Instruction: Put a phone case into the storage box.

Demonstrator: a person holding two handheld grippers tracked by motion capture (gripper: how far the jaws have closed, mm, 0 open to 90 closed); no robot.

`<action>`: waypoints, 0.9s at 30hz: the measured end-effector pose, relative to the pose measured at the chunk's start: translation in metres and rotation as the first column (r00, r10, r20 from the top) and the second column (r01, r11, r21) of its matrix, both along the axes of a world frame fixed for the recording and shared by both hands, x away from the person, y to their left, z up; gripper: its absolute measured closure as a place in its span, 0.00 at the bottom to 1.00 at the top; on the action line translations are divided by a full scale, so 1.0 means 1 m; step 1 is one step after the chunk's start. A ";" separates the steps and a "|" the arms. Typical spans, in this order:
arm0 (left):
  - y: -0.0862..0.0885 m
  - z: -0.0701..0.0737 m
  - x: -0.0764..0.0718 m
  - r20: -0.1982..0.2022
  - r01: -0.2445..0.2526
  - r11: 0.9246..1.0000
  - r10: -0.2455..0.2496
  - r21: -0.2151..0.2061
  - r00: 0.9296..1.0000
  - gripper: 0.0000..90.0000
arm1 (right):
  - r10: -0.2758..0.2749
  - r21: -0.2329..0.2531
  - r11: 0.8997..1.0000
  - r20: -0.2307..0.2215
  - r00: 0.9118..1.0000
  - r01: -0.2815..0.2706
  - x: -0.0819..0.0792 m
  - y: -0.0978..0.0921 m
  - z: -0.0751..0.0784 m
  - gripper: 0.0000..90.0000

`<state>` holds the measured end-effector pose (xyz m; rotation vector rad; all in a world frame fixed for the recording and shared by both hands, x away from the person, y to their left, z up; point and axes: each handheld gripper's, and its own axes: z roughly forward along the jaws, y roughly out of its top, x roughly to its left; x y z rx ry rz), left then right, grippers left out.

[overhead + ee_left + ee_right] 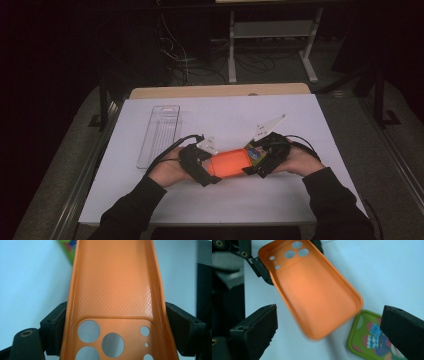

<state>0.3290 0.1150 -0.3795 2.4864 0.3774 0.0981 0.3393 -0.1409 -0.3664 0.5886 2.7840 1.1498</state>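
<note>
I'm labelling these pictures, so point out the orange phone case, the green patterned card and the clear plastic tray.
orange phone case (pixel 312 292), right gripper view, textured inner back.
green patterned card (pixel 372 340), right gripper view, printed face.
clear plastic tray (pixel 160 134), high view, ribbed floor.

High view: above you, facing down. Gripper views: close; both share the orange case (pixel 112 290), slightly blurred.
</note>
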 end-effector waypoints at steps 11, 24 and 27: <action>0.010 -0.006 0.003 -0.025 -0.186 0.982 0.186 -0.022 0.982 0.18 | -0.257 0.063 0.964 -0.008 0.966 0.257 -0.018 -0.021 -0.019 0.01; 0.021 -0.005 0.003 -0.051 -0.242 0.969 0.240 -0.045 0.969 0.17 | -0.444 0.111 0.891 0.004 0.896 0.440 -0.037 -0.019 -0.049 0.01; 0.021 -0.004 0.002 -0.049 -0.236 0.971 0.234 -0.045 0.971 0.17 | -0.440 0.107 0.894 0.032 0.897 0.435 -0.037 -0.016 -0.053 0.01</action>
